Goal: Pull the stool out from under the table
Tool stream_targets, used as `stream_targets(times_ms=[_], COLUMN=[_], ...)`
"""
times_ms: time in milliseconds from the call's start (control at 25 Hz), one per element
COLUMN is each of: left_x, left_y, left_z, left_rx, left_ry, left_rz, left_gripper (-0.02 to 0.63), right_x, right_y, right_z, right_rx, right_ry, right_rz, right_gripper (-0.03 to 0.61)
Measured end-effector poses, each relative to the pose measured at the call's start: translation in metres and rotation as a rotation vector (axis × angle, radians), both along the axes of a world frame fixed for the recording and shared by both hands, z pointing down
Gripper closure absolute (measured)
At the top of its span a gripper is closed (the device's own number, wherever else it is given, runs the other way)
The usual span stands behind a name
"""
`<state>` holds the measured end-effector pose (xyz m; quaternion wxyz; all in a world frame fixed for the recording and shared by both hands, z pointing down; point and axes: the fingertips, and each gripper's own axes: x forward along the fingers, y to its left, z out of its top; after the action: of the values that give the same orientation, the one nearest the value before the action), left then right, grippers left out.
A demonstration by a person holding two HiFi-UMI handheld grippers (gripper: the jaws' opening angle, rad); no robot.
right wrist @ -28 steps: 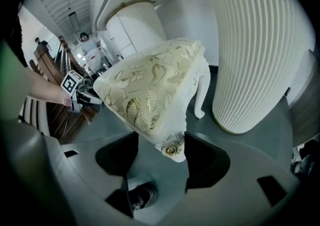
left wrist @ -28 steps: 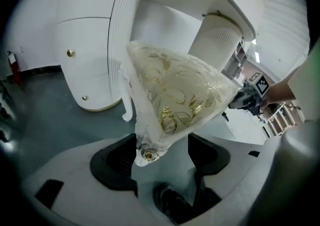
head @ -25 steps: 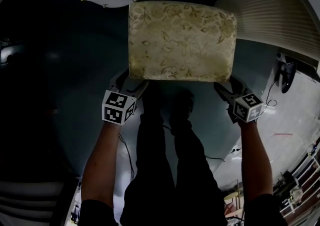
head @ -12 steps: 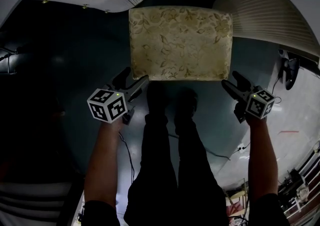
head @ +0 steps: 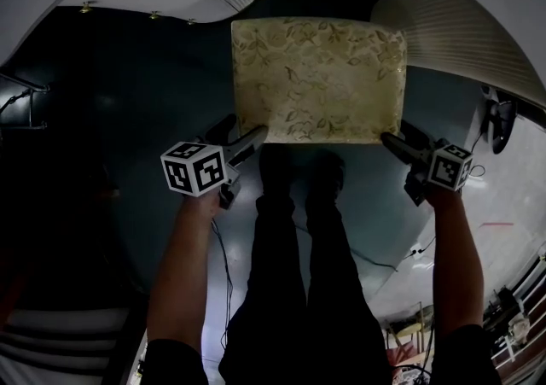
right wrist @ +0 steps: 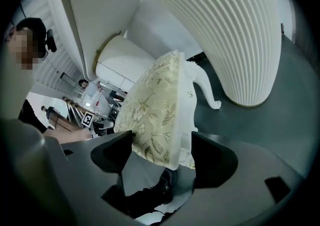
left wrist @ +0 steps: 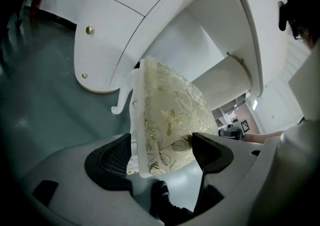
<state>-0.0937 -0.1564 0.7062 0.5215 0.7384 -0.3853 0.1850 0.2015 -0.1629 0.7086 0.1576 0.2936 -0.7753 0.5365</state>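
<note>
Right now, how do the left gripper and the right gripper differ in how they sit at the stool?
The left gripper is at the stool's near left corner; the right gripper is at its near right corner. In the left gripper view the cushion lies toward the right jaw; in the right gripper view, toward the left jaw. Shared: both have just been opening, stand open, and frame a seat corner without pressing it.

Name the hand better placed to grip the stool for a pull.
Left, narrowly. The left gripper and right gripper have just been opening their tongs, each straddling a corner of the stool without pressing; the left's corner seems slightly deeper in.
</note>
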Motion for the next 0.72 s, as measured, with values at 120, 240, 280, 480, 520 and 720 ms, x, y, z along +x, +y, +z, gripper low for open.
stream_targets(times_ms=[120,240,280,480,520,720], left_x=[0.003,0.009,0.010,0.010,0.009,-0.004], left_y=[0.000,-0.001,-0.001,0.002,0.003,-0.012], left_z=[0.001,0.001,0.001,0.002,0.002,0.002], left_rx=[-0.020,-0.026,-0.029,-0.063,-0.076,-0.132], left_ry=[0.040,0.055,0.047,-0.005,-0.010,-0.021], left_rz=[0.002,0.000,0.001,0.023,0.030,0.063], left_gripper=[0.241,0.239,0.239,0.239,0.239,0.241], right_x=[-0.019,-0.044,-0.042,-0.012,-0.011,-0.029], right_y=[-0.009,-0.020,-0.018,-0.004,-0.002,-0.012], right_z=[-0.010,-0.034,-0.033,-0.002,0.000,-0.002], right_rx=[0.008,0.054,0.047,-0.003,-0.011,-0.081], right_ry=[-0.098,-0.191,-0.166,0.031,0.044,0.051], right_rz=[0.020,0.015,0.023,0.055,0.055,0.054], right_gripper=[0.267,0.268,0.268,0.268,0.268,0.268])
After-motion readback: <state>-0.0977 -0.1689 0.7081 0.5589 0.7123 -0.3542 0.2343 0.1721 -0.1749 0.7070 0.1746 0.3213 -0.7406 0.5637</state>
